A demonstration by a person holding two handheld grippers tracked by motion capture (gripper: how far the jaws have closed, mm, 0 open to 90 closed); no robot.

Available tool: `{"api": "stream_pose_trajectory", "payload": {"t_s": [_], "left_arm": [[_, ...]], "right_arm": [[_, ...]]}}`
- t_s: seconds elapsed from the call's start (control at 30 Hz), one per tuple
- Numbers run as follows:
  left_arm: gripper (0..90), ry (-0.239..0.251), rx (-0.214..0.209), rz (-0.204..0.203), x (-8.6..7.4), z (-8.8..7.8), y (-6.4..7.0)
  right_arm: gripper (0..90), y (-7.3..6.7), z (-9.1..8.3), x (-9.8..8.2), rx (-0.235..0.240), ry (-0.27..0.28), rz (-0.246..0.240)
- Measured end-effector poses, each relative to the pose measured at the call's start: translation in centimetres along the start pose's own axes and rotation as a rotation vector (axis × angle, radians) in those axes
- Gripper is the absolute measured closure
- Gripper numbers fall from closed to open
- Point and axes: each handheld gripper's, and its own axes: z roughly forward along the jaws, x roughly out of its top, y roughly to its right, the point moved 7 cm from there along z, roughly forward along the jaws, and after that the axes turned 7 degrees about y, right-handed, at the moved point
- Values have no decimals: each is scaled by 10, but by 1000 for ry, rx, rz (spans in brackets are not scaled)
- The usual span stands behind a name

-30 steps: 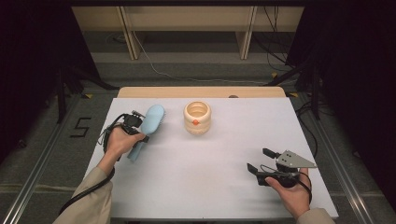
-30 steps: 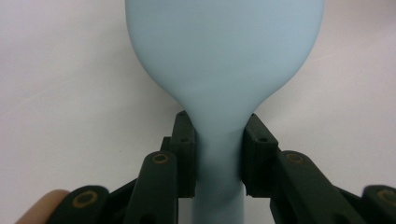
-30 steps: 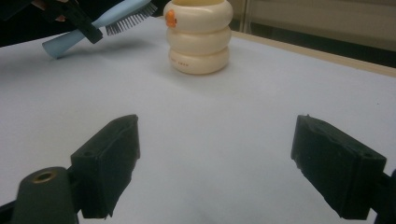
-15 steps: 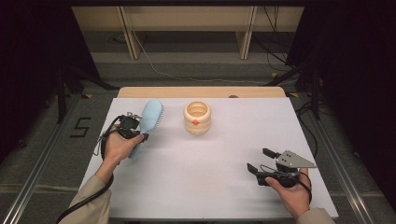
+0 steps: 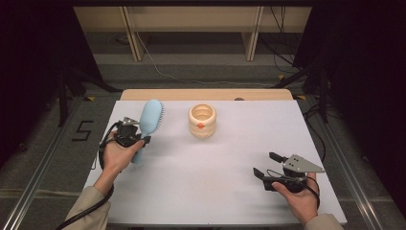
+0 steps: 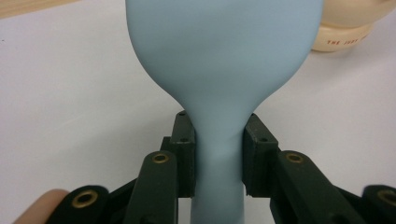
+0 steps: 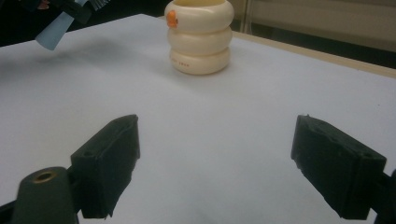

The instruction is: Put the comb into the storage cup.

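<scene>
hairbrush (image 6: 219, 60): smooth, matt pale-blue plastic. ringed cup (image 7: 200, 37): glossy cream surface, probably plastic. table (image 5: 230, 191): matt white top, bare wood strip along its far edge.

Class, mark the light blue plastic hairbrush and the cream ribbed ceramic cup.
light blue plastic hairbrush (image 5: 152, 115), high view, back of the head.
cream ribbed ceramic cup (image 7: 200, 42), right gripper view, middle ring of the wall.

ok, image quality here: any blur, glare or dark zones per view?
High view: white table evenly lit, surroundings nearly black, no glare. Left gripper view: pale blue hairbrush so close it reads soft; cream holder behind blurred. Right gripper view: own jaws soft in the foreground, cream holder sharper, faint shadow under the raised brush.
</scene>
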Motion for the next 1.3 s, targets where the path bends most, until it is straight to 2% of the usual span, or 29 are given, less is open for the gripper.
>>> {"api": "stream_pose_trajectory", "payload": {"t_s": [0.13,0.4,0.63,0.8,1.03,1.3], "left_arm": [[699,30,7,7,1,-5,4],[699,48,0,32,3,-8,14],[699,83,17,69,4,-9,22],[699,100,25,81,5,-10,27],[699,118,23,107,5,-10,35],[699,169,29,122,9,-12,43]], "right_arm": [[162,-1,0,1,1,3,-2],[162,-1,0,0,3,3,-1],[162,-1,1,1,6,4,-2],[162,-1,1,0,8,2,-2],[162,-1,1,1,7,5,-1],[162,-1,1,1,5,5,0]]}}
